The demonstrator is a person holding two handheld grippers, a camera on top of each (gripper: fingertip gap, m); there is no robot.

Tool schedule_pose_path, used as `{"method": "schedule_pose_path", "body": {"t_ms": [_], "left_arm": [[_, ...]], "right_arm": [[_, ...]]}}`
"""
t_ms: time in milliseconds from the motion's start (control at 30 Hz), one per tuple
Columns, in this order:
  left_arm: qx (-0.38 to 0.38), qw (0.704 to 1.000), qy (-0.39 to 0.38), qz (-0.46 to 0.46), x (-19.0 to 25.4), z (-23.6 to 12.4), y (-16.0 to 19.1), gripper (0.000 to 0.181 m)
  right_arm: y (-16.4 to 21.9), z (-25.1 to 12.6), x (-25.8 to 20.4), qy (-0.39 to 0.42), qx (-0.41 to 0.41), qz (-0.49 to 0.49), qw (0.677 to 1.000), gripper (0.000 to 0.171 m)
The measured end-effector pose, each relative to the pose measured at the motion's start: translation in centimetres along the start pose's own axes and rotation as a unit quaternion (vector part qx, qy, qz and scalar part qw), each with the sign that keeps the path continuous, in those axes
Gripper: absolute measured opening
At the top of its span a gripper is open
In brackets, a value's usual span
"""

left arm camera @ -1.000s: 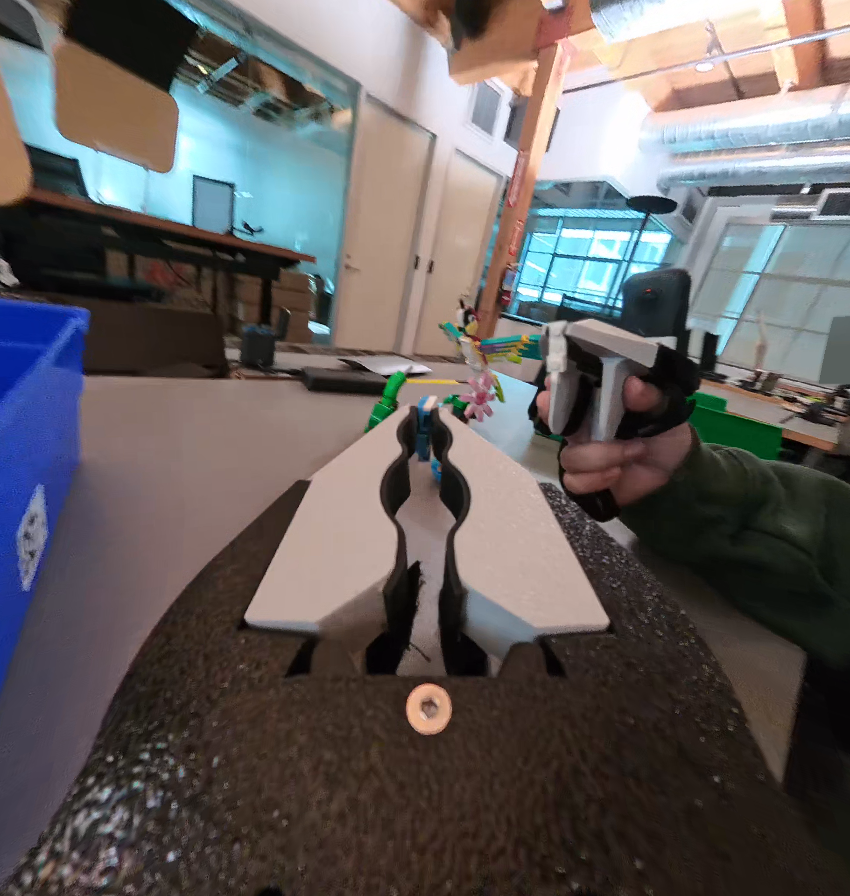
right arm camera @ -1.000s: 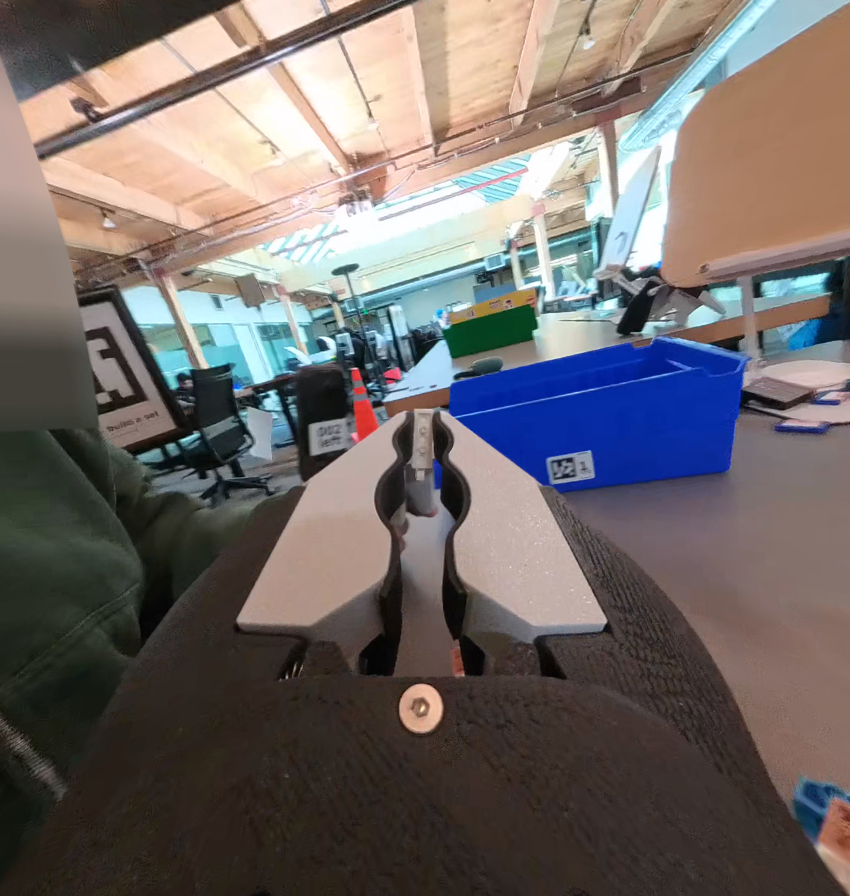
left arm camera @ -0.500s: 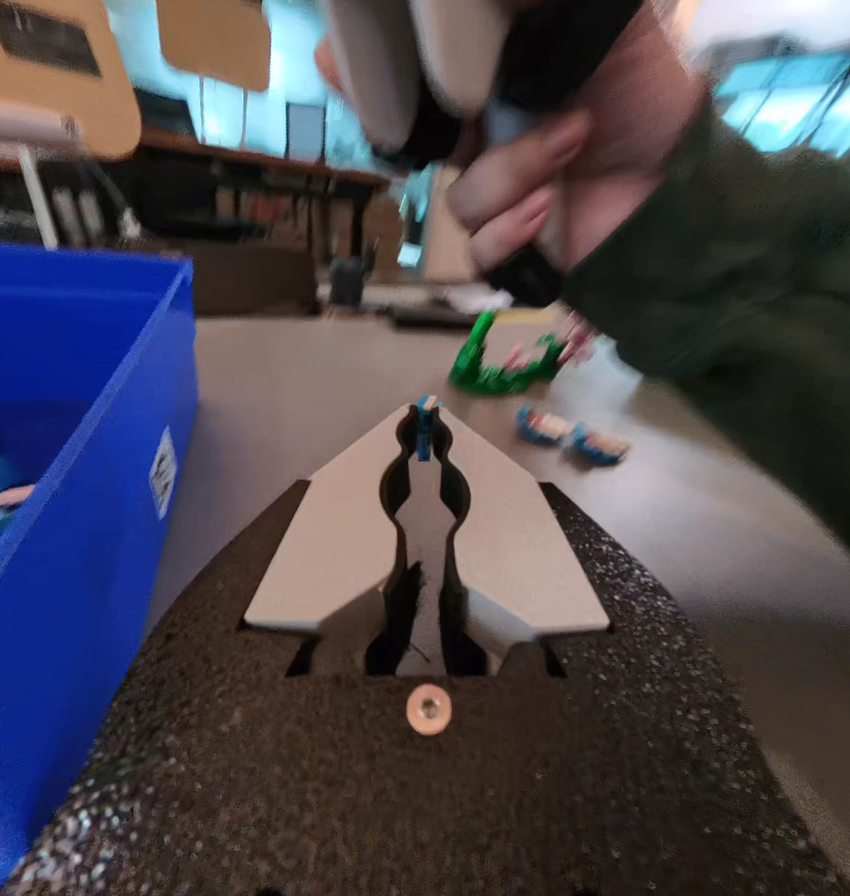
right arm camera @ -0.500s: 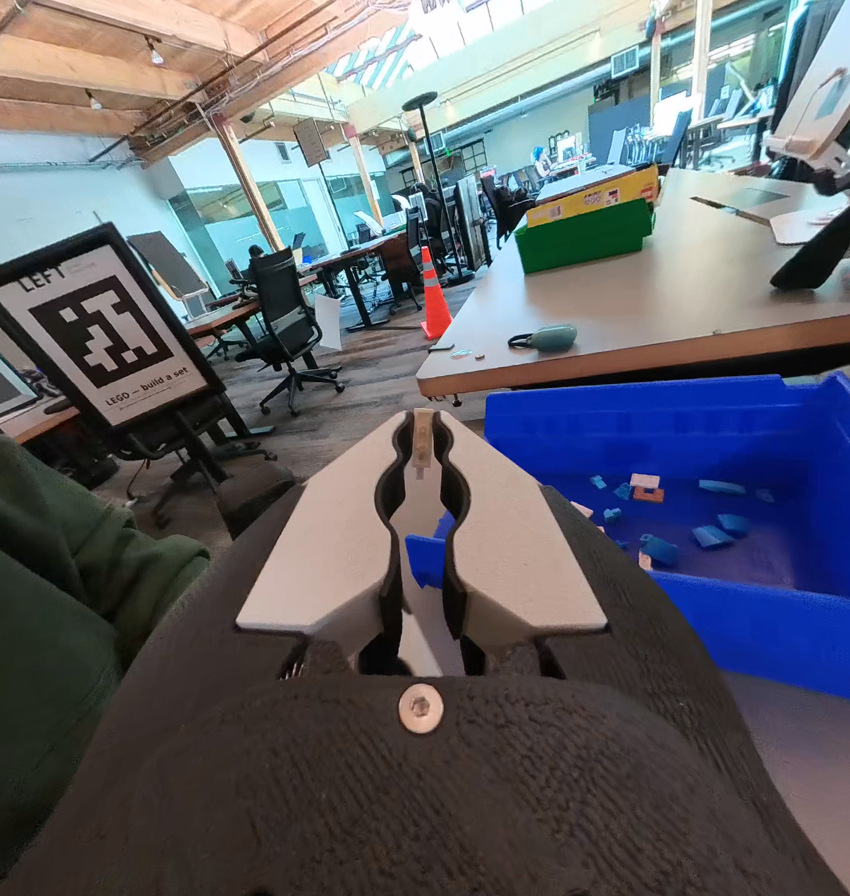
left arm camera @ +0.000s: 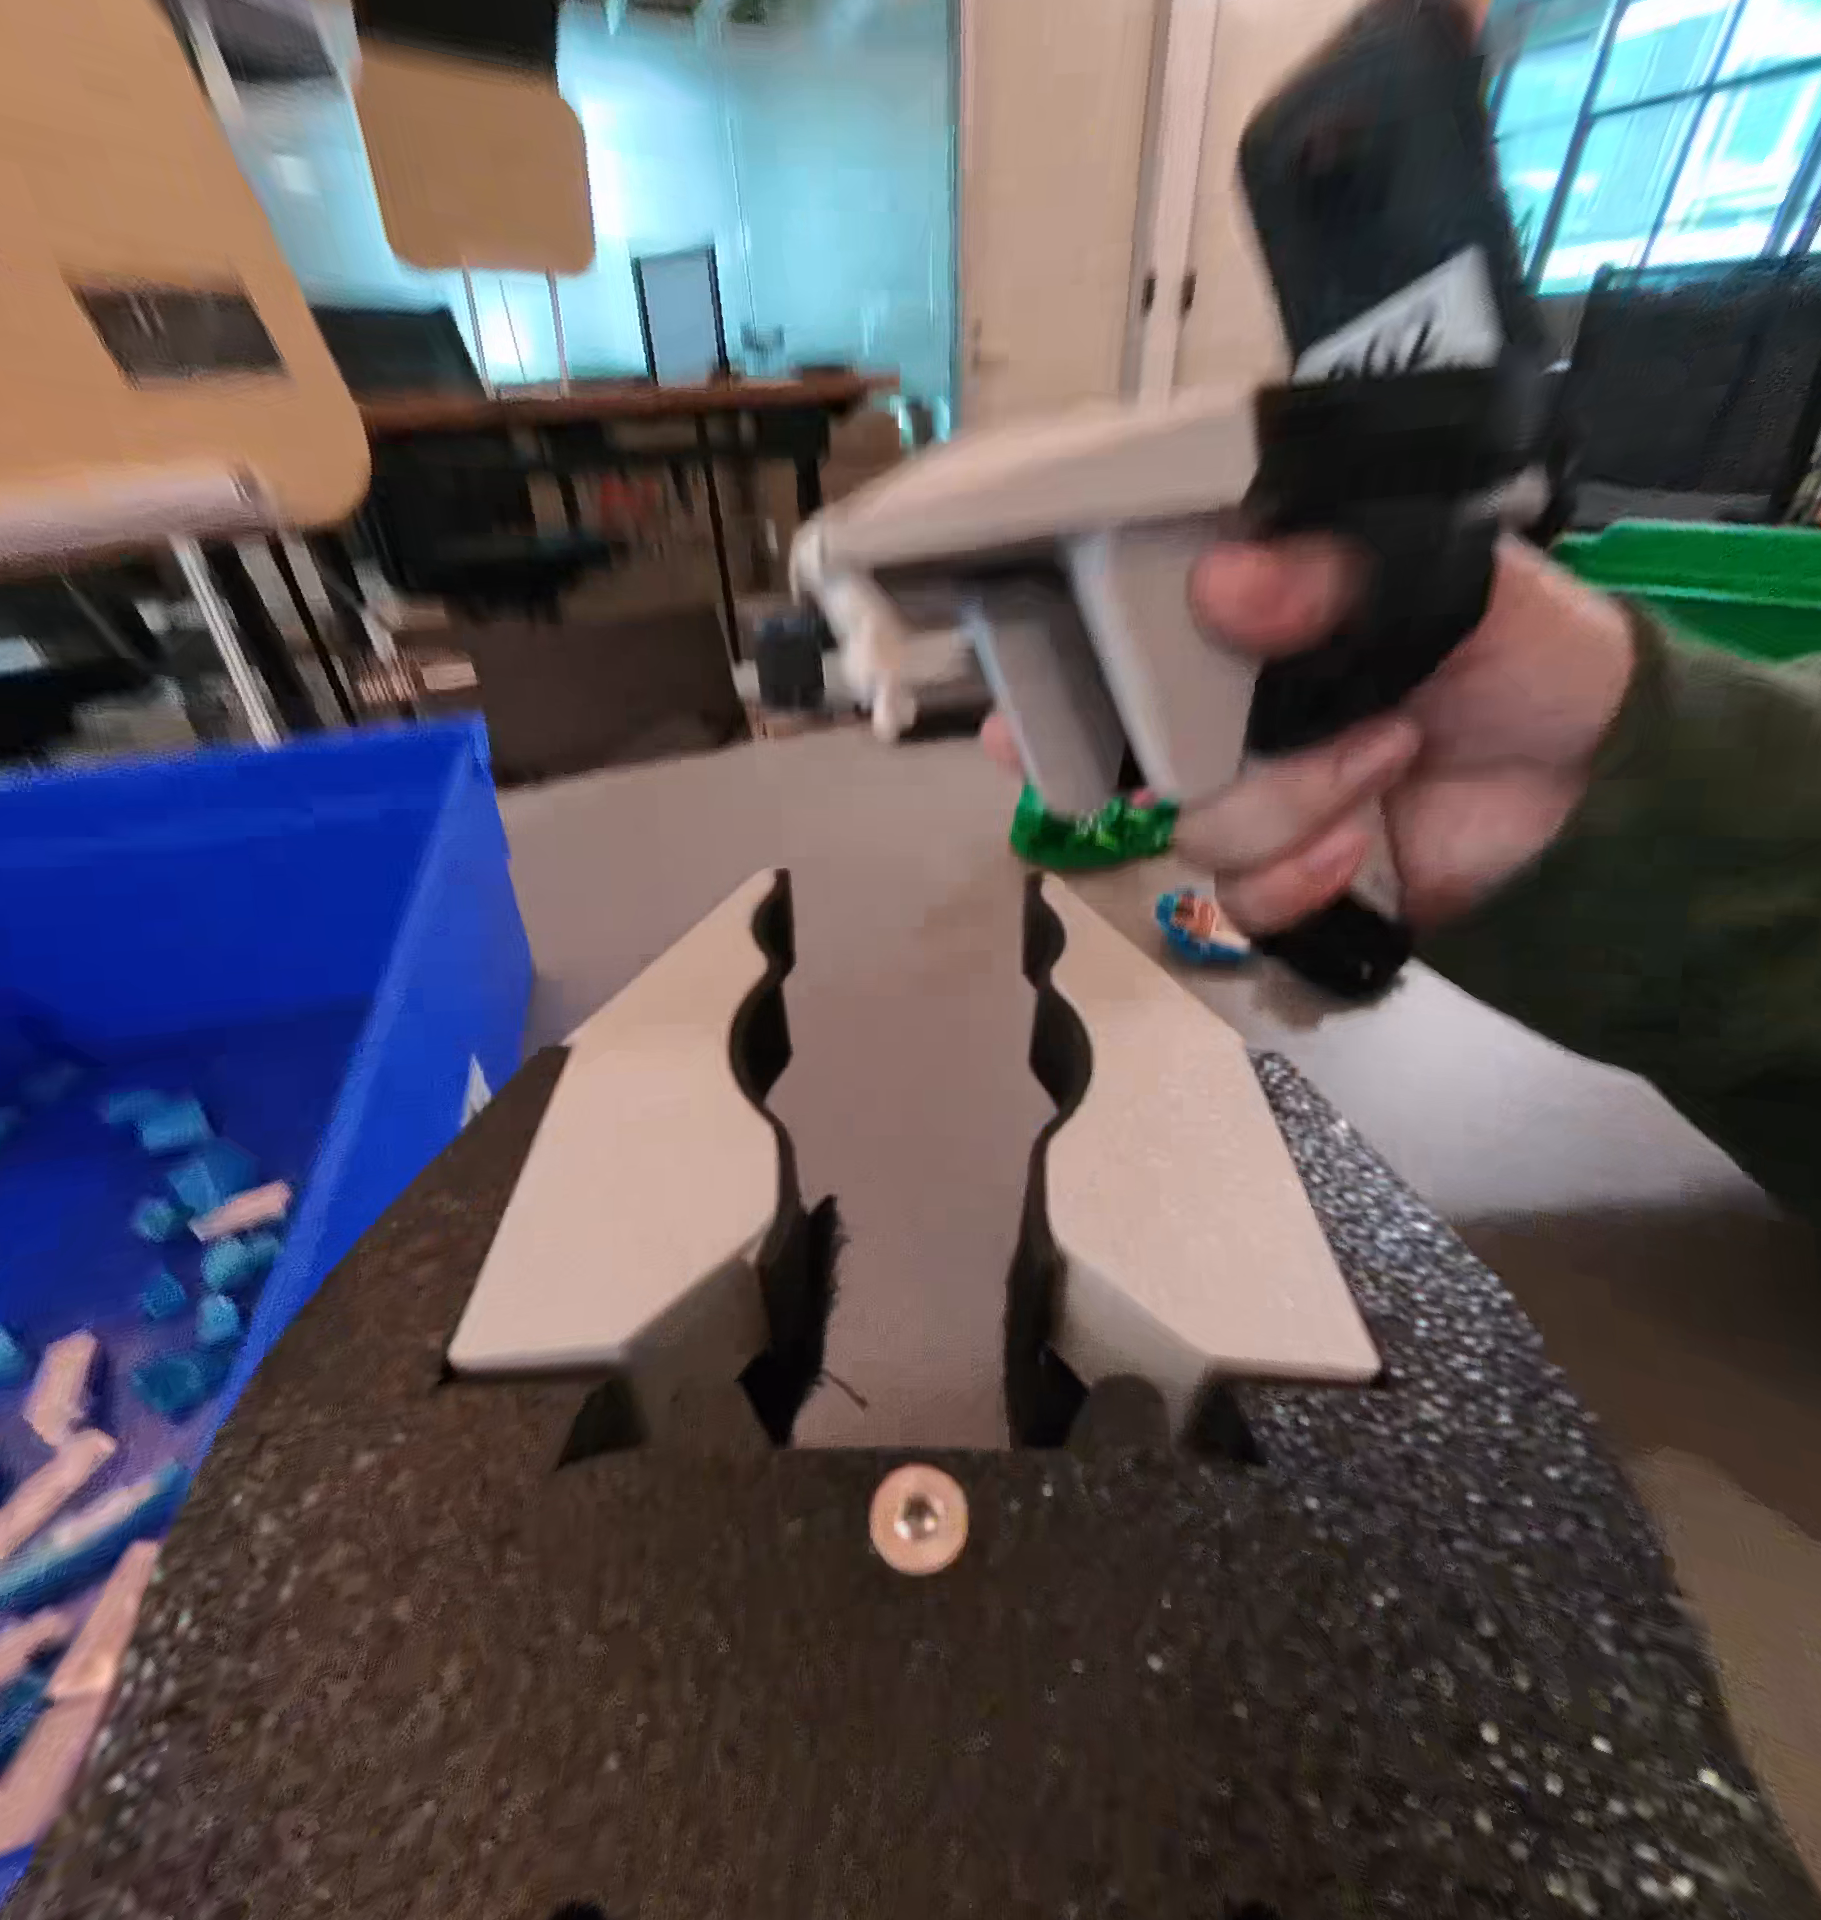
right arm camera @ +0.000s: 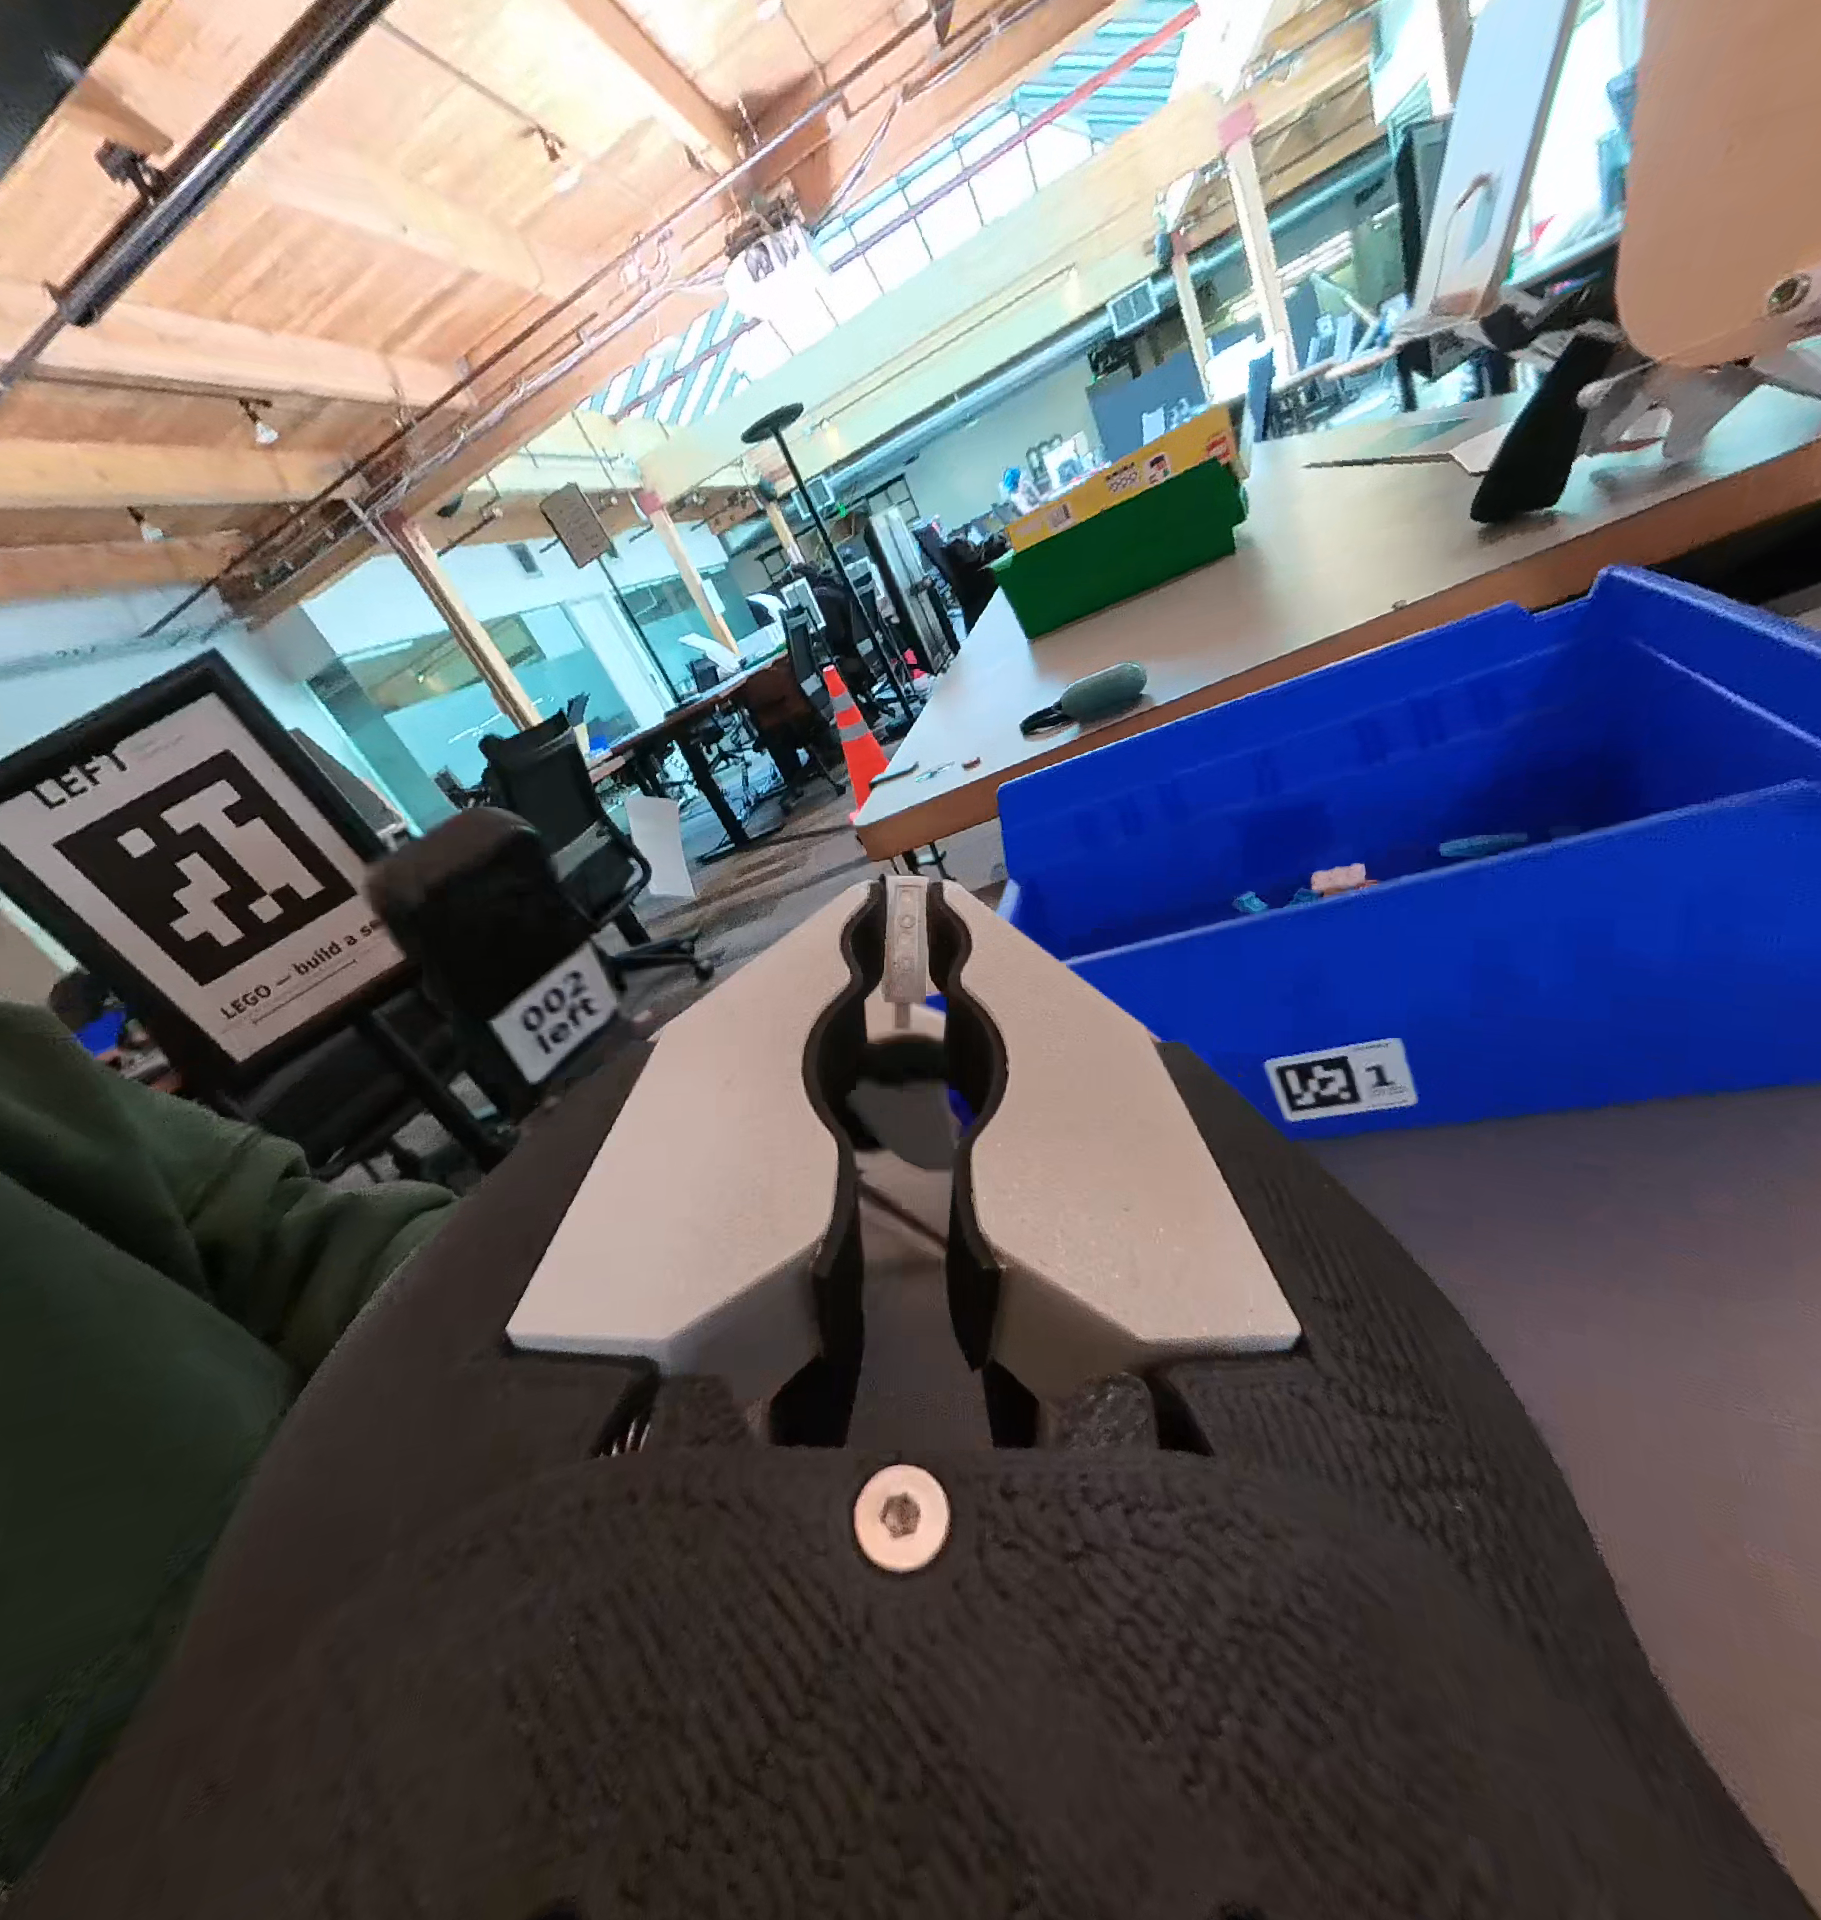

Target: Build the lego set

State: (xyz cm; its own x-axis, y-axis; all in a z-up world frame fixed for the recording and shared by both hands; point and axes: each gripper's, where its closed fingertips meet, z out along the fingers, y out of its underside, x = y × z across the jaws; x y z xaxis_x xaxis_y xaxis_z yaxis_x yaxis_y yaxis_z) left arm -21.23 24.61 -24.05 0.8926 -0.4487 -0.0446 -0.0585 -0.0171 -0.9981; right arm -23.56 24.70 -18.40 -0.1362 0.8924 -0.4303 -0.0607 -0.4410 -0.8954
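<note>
Since half a second ago the left gripper (left arm camera: 906,894) has let go: the small blue piece that sat pinched at its tips is gone from them, and the jaws now stand wide apart with only bare grey table (left arm camera: 885,800) showing in the gap. The right gripper (right arm camera: 908,914) has tipped upward a little; it looks across the bin's near wall rather than down into it.

Left gripper: jaws parted, nothing between them. Blue bin (left arm camera: 262,904) sits just to the left of the jaws, its floor scattered with small blue and pale pink bricks (left arm camera: 199,1216). Ahead and to the right of the jaws, the other gripper is held in a hand (left arm camera: 1425,769) with a green sleeve, blurred by motion. Beyond the jaw tips, partly behind that hand, a green brick build (left arm camera: 1088,831) rests on the table; a small blue and orange piece (left arm camera: 1192,925) lies near it, to the right of the jaws.

Right gripper: jaws drawn nearly together on a thin pale grey piece (right arm camera: 904,935), held upright at the very tips. Blue bin (right arm camera: 1508,997) lies just to the right of and beyond the tips; a few bricks show inside. A framed marker board (right arm camera: 189,862) stands well off to the left.
</note>
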Motion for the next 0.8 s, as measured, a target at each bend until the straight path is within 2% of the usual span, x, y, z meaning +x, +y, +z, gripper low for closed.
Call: {"method": "schedule_pose_path", "body": {"t_ms": [33,133,200,300,400,533,600,667,733,800], "left_arm": [[0.018,1.0,-0.002,0.021,0.3,-0.3,-1.0,0.036],[0.034,0.997,-0.015,0.07,0.9,-0.6,-2.4,0.024],[0.042,0.994,-0.04,0.089,0.6,-0.9,-3.0,0.007],[0.039,0.991,-0.055,0.114,0.5,-1.0,-3.0,0.003],[0.001,0.984,-0.06,0.165,0.2,-0.7,-2.1,0.001],[-0.03,0.97,-0.071,0.231,-0.6,-0.7,-1.4,0.0],[-0.032,0.959,-0.102,0.261,-1.6,-1.0,-1.7,0.0],[-0.023,0.959,-0.093,0.266,-2.1,-1.5,-2.2,0.0],[-0.021,0.968,-0.082,0.238,-2.4,-1.6,-2.2,0.0],[-0.018,0.969,-0.082,0.233,-2.3,-1.5,-2.1,0.0]], "right_arm": [[0.3,-0.1,-0.4,0.002,0.006,0.001,1.0,0.005],[0.8,-0.3,-1.4,0.01,0.022,-0.001,1.0,0.005],[0.9,-0.6,-1.7,0.02,0.033,-0.006,0.999,0.005],[0.5,-1.0,-1.8,0.026,0.051,-0.003,0.998,0.005],[1.2,-1.5,-1.3,0.041,0.019,-0.015,0.999,0.005],[2.7,-2.4,-1.0,0.064,-0.096,-0.072,0.991,0.005],[3.9,-2.9,-0.7,0.083,-0.163,-0.112,0.977,0.0],[5.1,-3.3,-0.1,0.101,-0.204,-0.149,0.962,0.0],[5.1,-3.2,-0.3,0.094,-0.191,-0.147,0.966,0.0],[3.9,-2.9,-0.3,0.099,-0.133,-0.132,0.977,0.0]]}}
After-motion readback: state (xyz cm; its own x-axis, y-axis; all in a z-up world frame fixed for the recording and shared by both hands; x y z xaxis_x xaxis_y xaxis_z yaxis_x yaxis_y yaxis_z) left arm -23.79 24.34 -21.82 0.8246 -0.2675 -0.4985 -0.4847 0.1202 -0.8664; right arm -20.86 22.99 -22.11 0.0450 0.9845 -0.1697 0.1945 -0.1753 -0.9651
